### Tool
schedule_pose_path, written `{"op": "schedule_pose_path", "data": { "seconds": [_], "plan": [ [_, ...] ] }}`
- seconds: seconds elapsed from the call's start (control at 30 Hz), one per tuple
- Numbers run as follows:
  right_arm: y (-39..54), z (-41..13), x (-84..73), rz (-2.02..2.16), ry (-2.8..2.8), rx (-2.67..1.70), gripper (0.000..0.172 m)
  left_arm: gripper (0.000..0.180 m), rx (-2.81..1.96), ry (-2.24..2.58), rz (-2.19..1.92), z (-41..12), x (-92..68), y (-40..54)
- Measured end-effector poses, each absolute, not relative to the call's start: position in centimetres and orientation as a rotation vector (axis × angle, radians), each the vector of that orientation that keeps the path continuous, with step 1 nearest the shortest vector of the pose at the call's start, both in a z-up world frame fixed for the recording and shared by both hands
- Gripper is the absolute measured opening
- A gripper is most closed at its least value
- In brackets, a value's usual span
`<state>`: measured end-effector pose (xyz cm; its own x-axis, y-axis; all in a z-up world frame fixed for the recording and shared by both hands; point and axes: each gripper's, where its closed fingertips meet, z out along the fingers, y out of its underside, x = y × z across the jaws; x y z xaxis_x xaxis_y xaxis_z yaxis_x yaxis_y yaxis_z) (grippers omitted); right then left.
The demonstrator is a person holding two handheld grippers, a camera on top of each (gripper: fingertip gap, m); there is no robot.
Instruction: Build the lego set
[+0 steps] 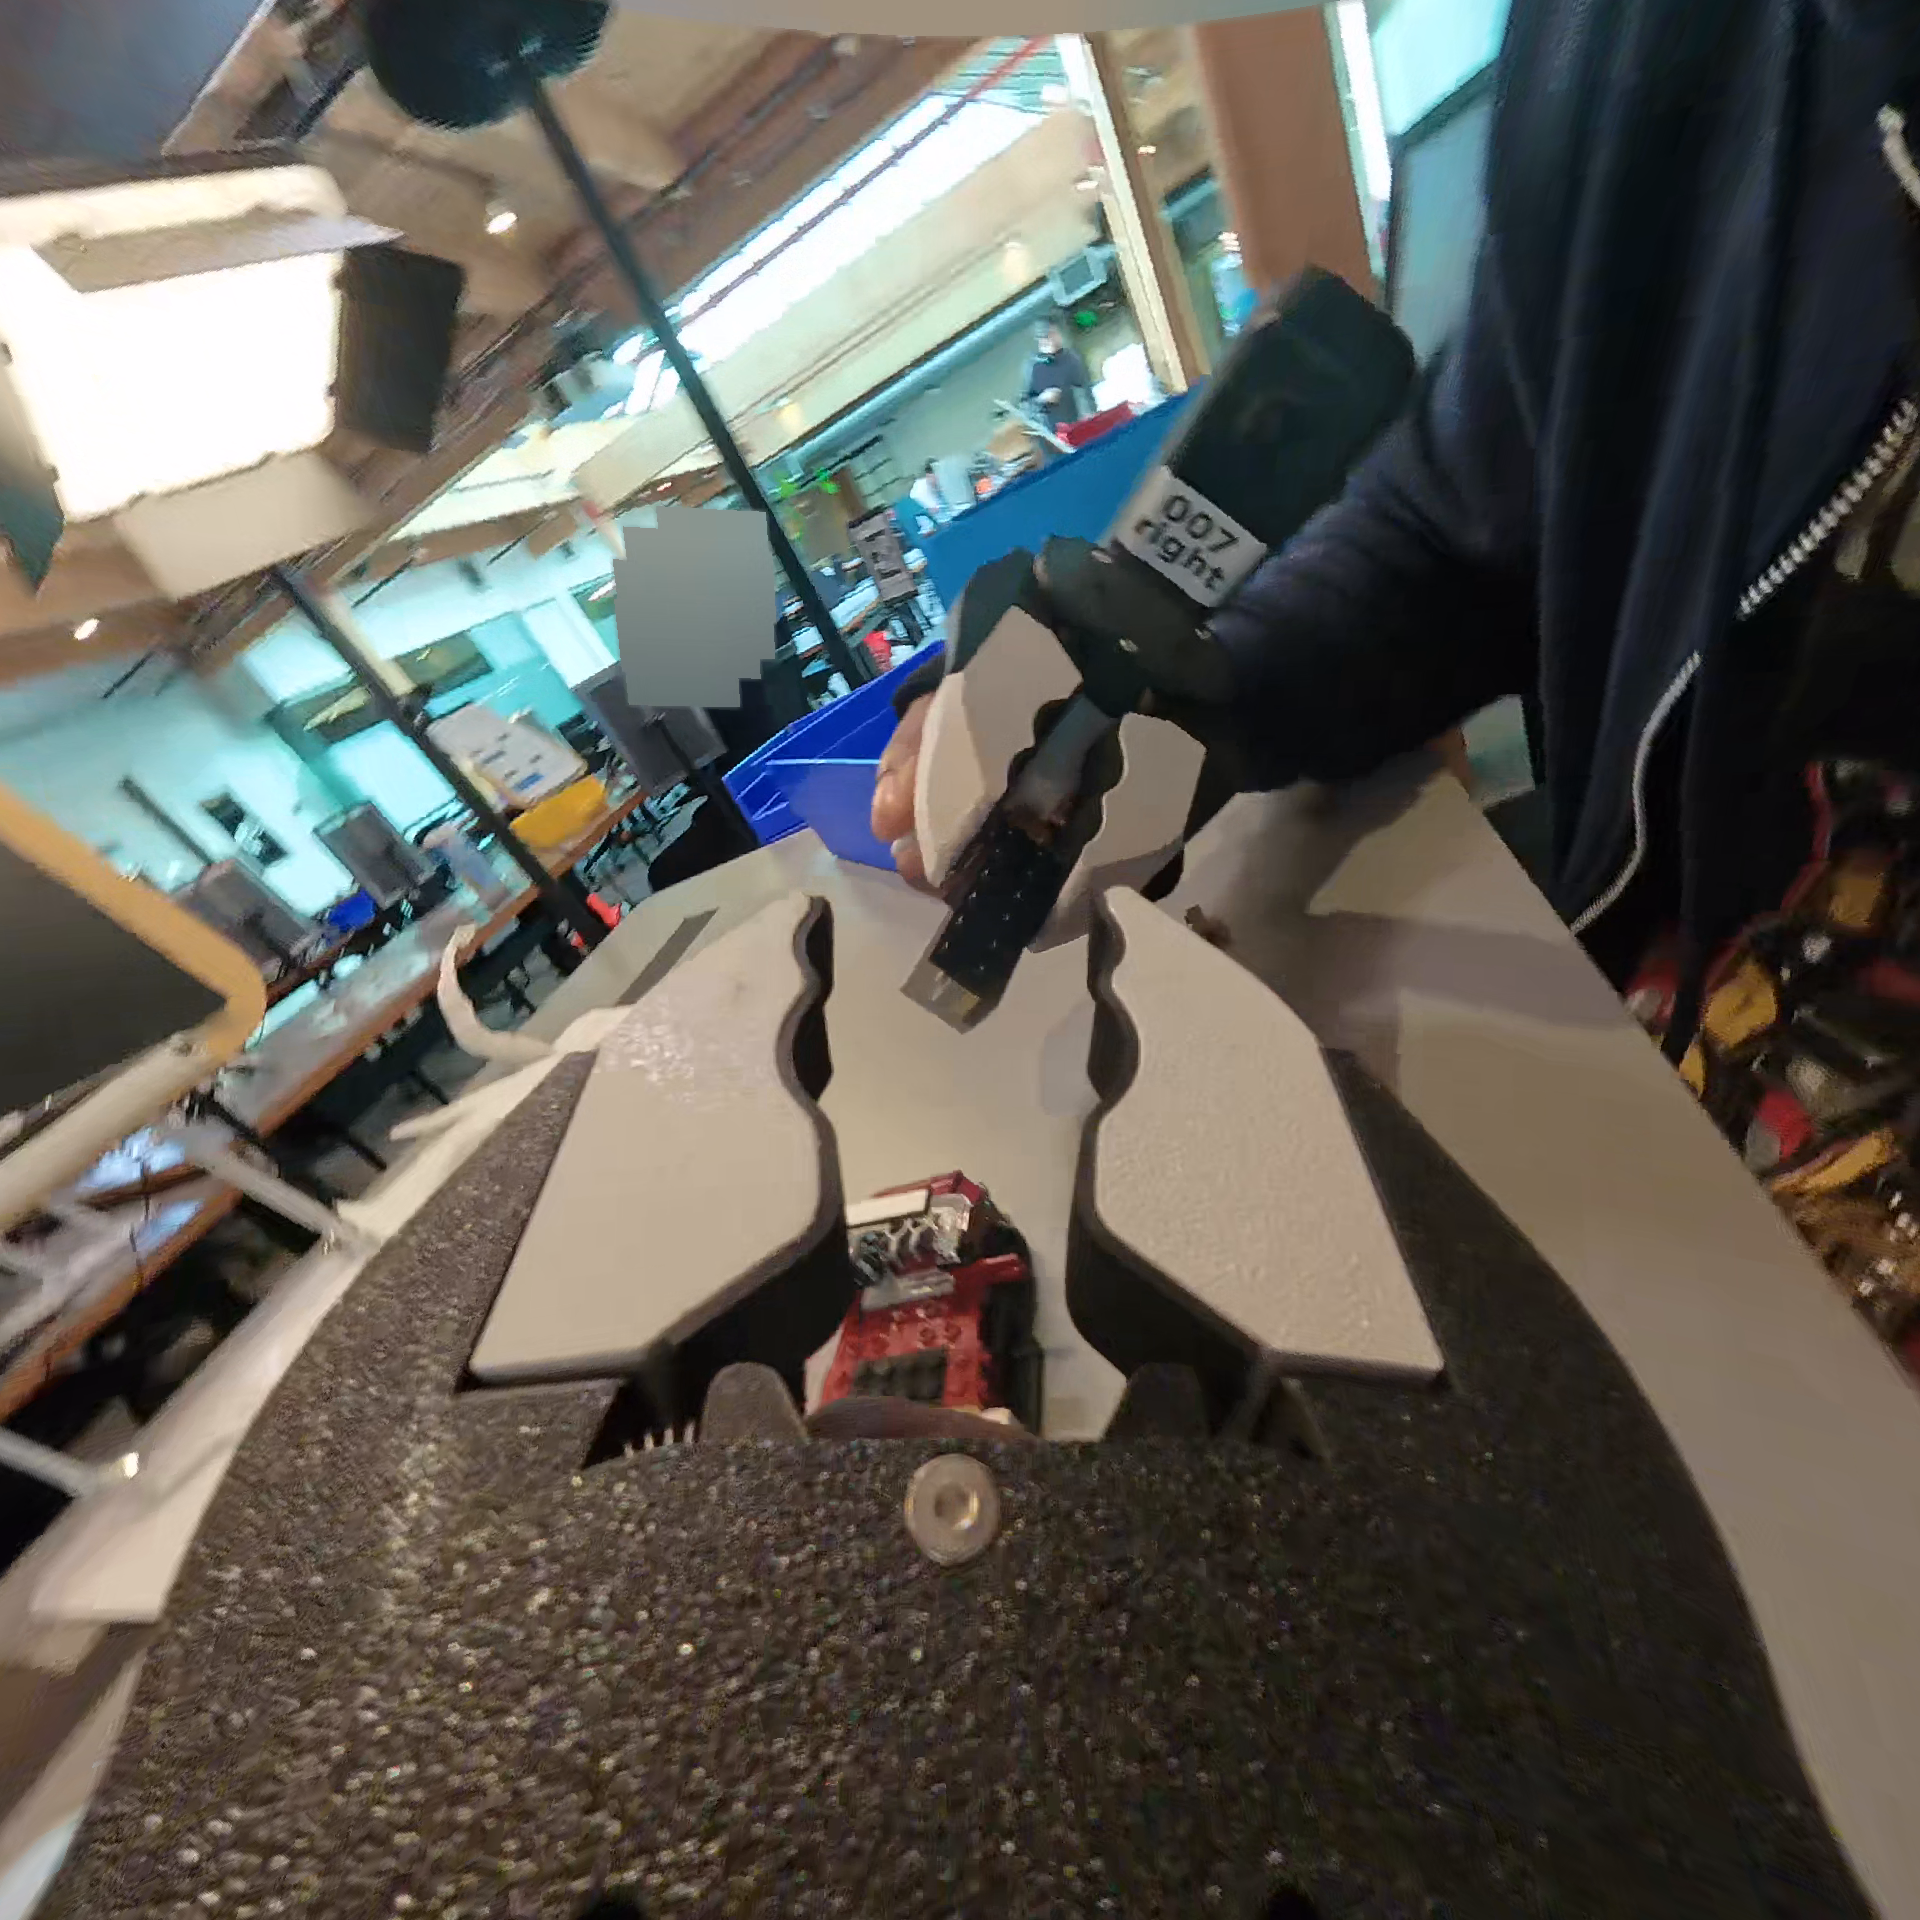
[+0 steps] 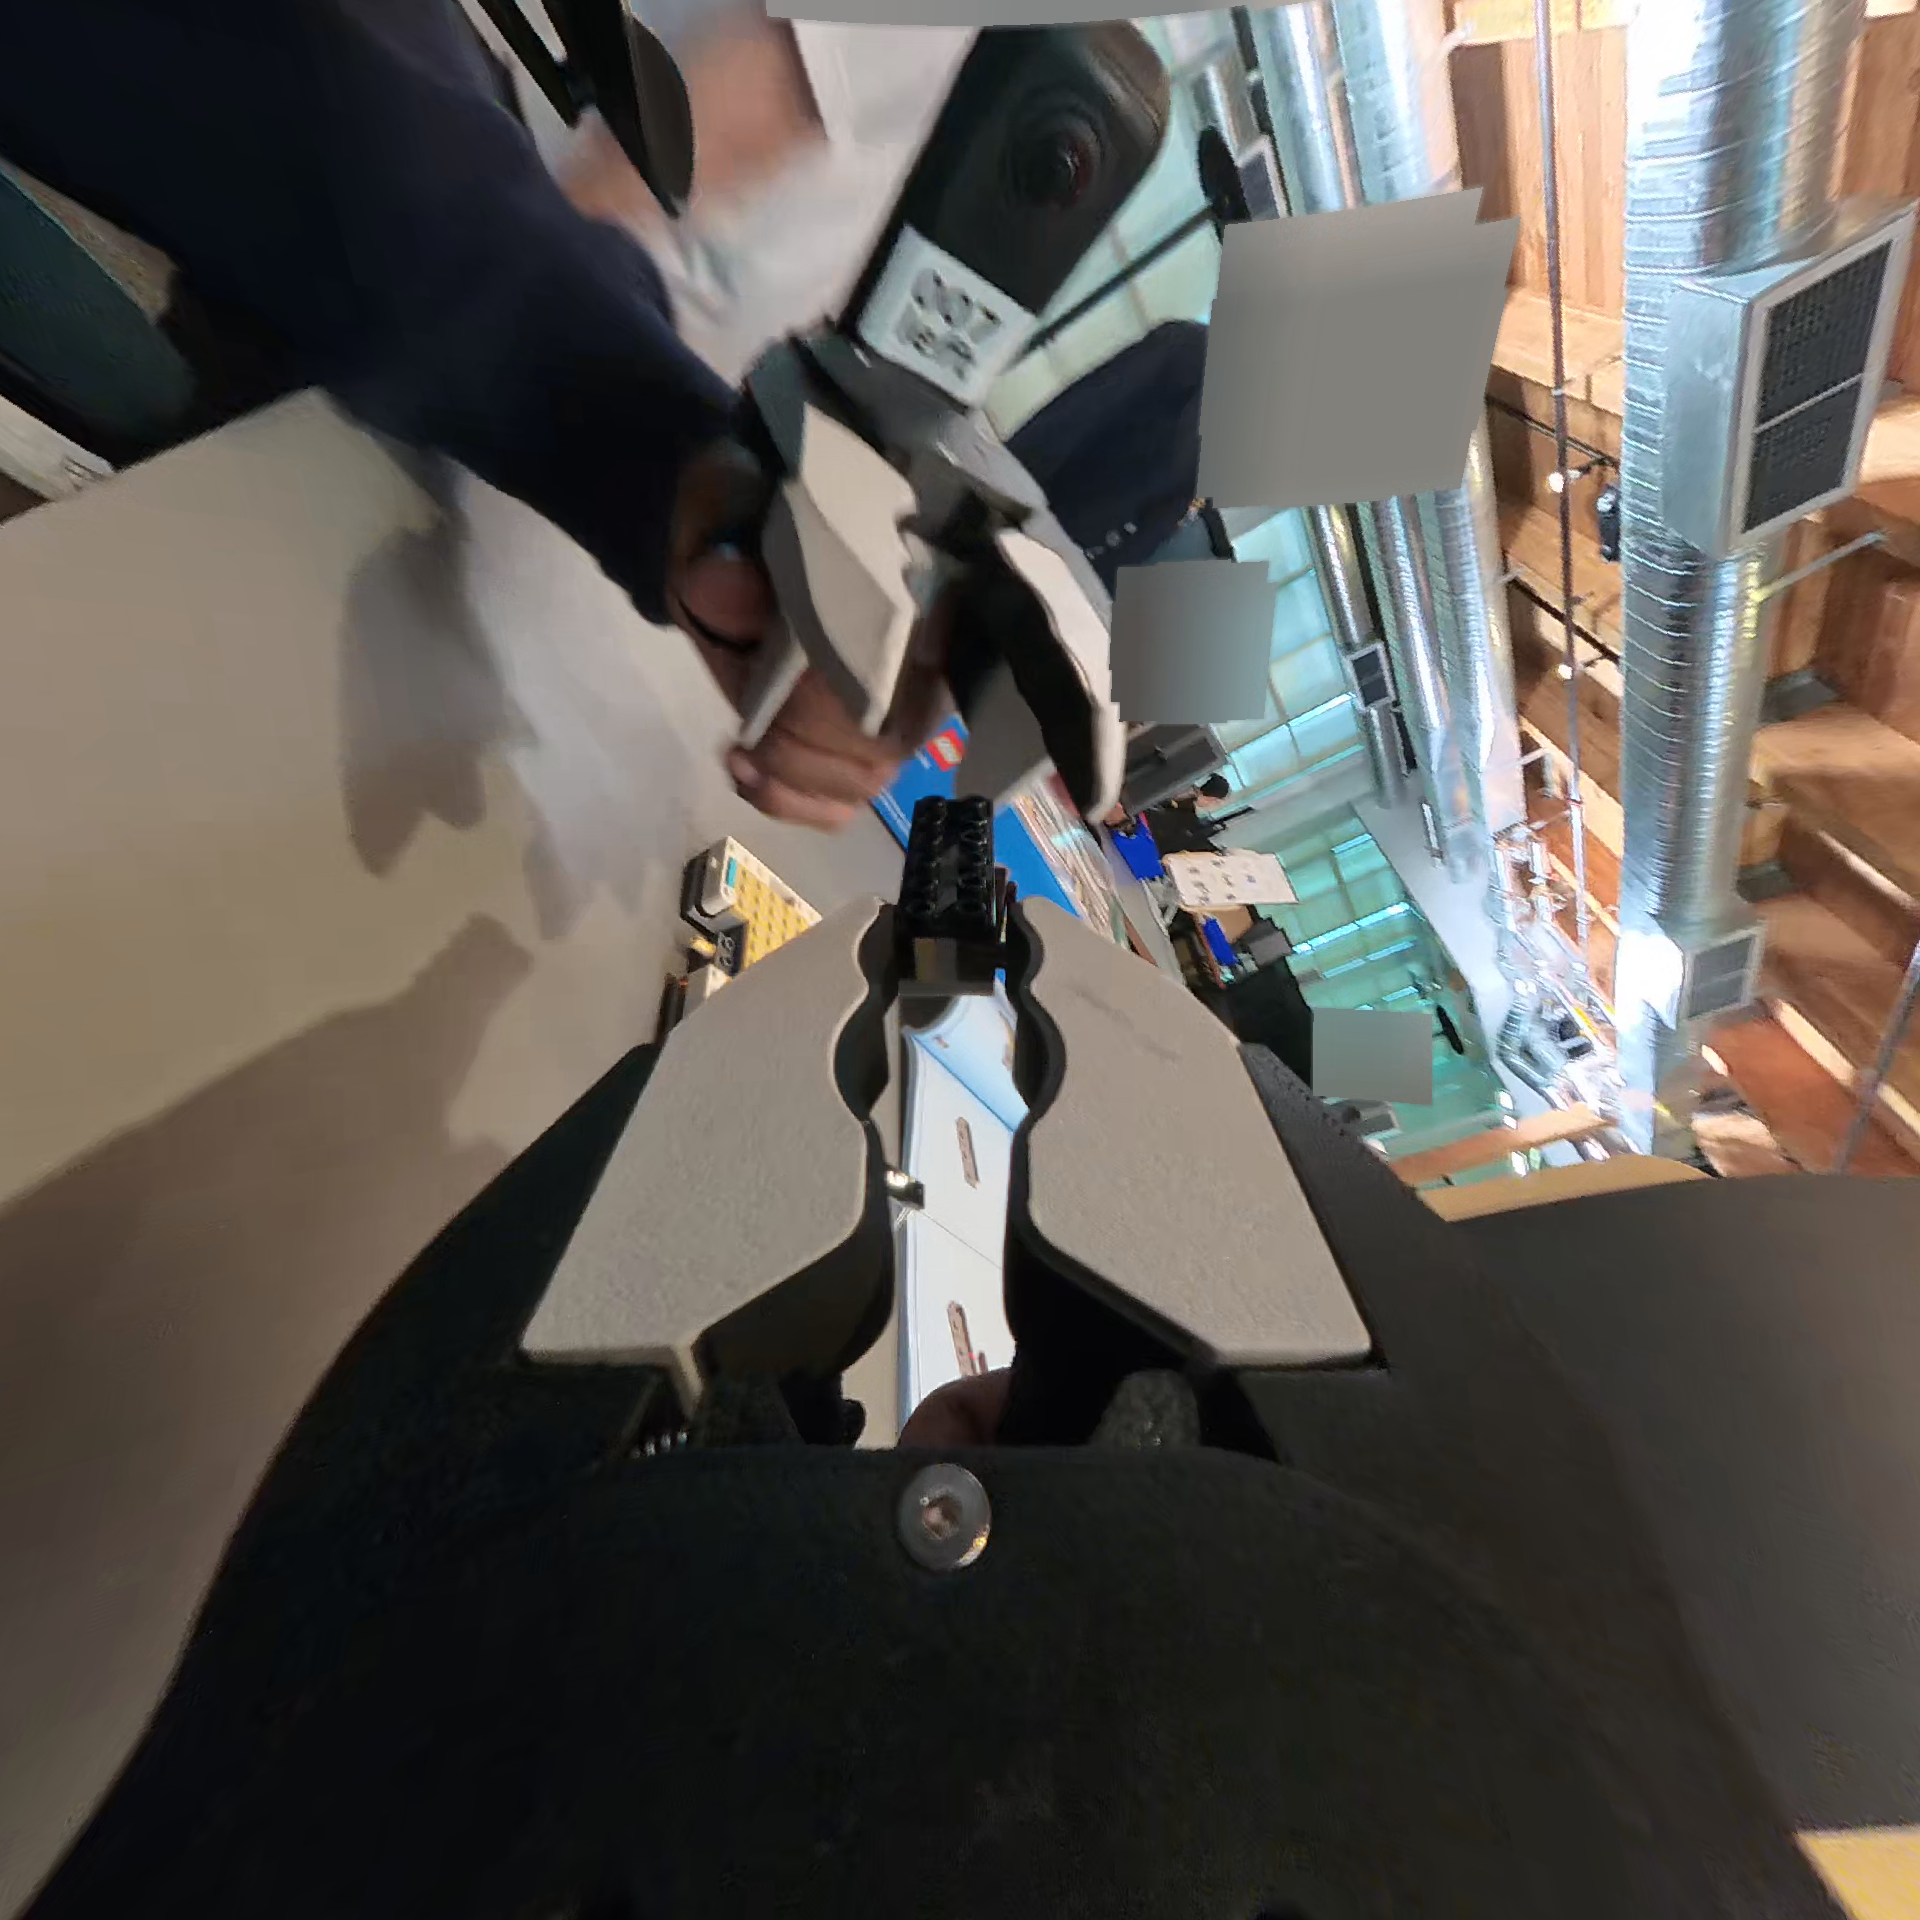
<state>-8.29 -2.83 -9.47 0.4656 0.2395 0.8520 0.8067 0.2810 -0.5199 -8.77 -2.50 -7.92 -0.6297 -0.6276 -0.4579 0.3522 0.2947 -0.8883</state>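
While right hand-held gripper (image 2: 948, 935) clamps black brick piece (image 2: 945, 883) tilted | left hand-held gripper (image 1: 956, 997) wide apart, bare.

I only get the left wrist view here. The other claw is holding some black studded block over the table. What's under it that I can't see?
Observer: From the right wrist view, an open instruction booklet lies below the right gripper, which grips the black brick assembly.
Operator: Anything else on that table?
Observer: Yes, a small yellow and white brick build sits left of the fingers on the grey table.
Operator: And my own claw, is it holding anything?
Observer: No. The right wrist view shows the left gripper with fingers apart and nothing between them, just above the black assembly.
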Motion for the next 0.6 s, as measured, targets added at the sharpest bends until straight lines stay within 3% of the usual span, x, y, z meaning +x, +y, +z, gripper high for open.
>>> {"op": "schedule_pose_path", "data": {
  "seconds": [0.37, 0.6],
  "plan": [
    [-2.8, -9.1, -6.8, -0.408, -1.068, -1.262, 0.019, 0.042, 0.168, 1.794, -1.294, -8.8, -6.5, -3.8],
    [-3.0, -9.4, -6.7, -0.375, -1.070, -1.260, 0.019, 0.029, 0.212, 1.770, -1.391, -9.1, -6.4, -4.4]
  ]
}}
